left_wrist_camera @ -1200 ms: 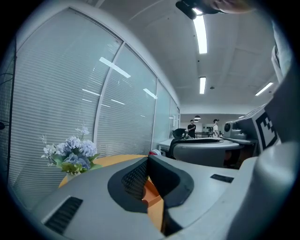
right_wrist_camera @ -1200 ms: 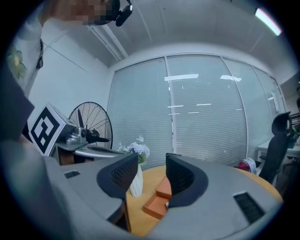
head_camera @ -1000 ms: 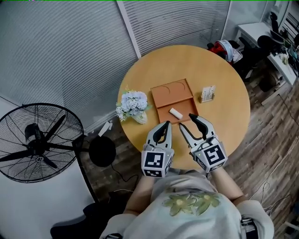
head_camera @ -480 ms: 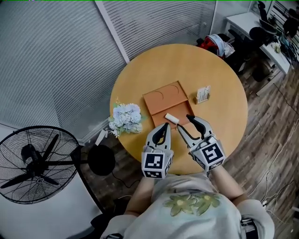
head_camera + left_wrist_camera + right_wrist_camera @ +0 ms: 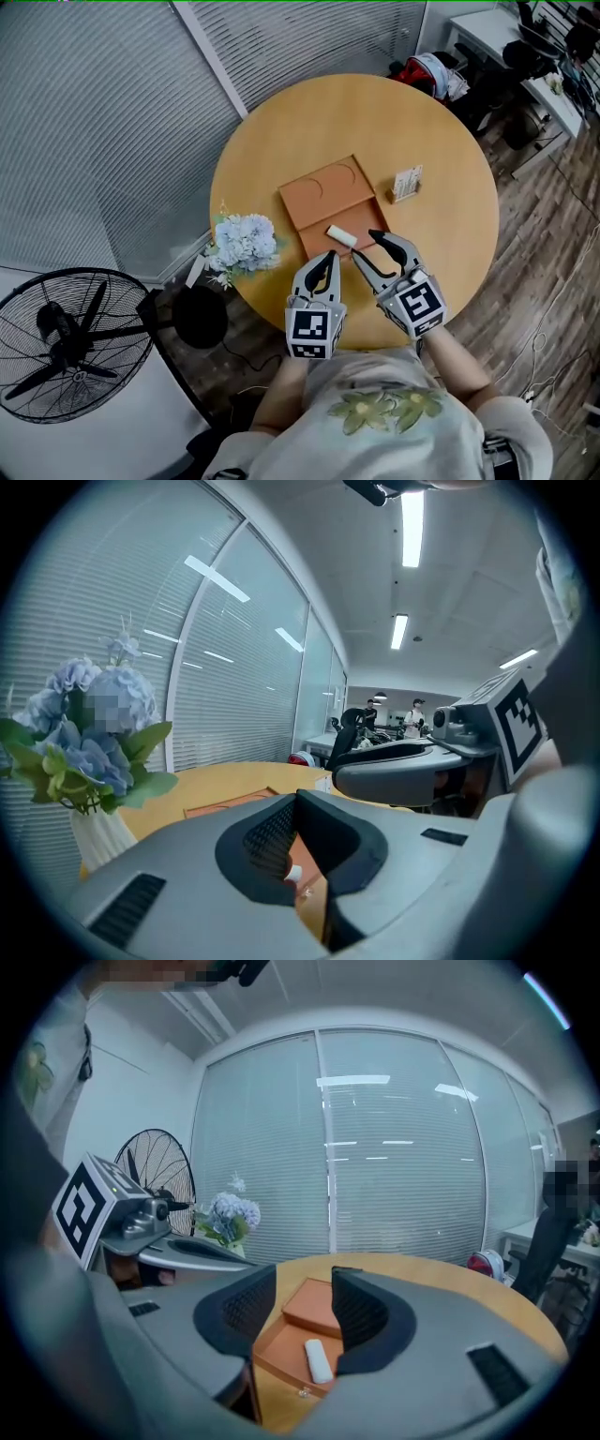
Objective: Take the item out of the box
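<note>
An open orange box (image 5: 317, 246) lies on the round wooden table (image 5: 441, 234), its lid (image 5: 323, 190) folded back on the far side. A small white oblong item (image 5: 340, 235) rests in the box's tray. My right gripper (image 5: 366, 247) is open just short of the tray's near right corner, and nothing is between its fingers. The right gripper view looks between the jaws (image 5: 305, 1279) at the white item (image 5: 318, 1360) in the box (image 5: 281, 1340). My left gripper (image 5: 327, 255) is shut and empty beside it, near the table's front edge. The item (image 5: 293, 875) shows below its tips.
A white vase of blue flowers (image 5: 242, 240) stands at the table's left edge. A small card holder (image 5: 406, 184) sits to the right of the box. A black floor fan (image 5: 66, 333) stands lower left. Chairs and desks (image 5: 506, 56) are at the far right.
The head view has swung, so the table and box sit further left and up. My right gripper's tips have come a little nearer the tray. Both jaws stand as before.
</note>
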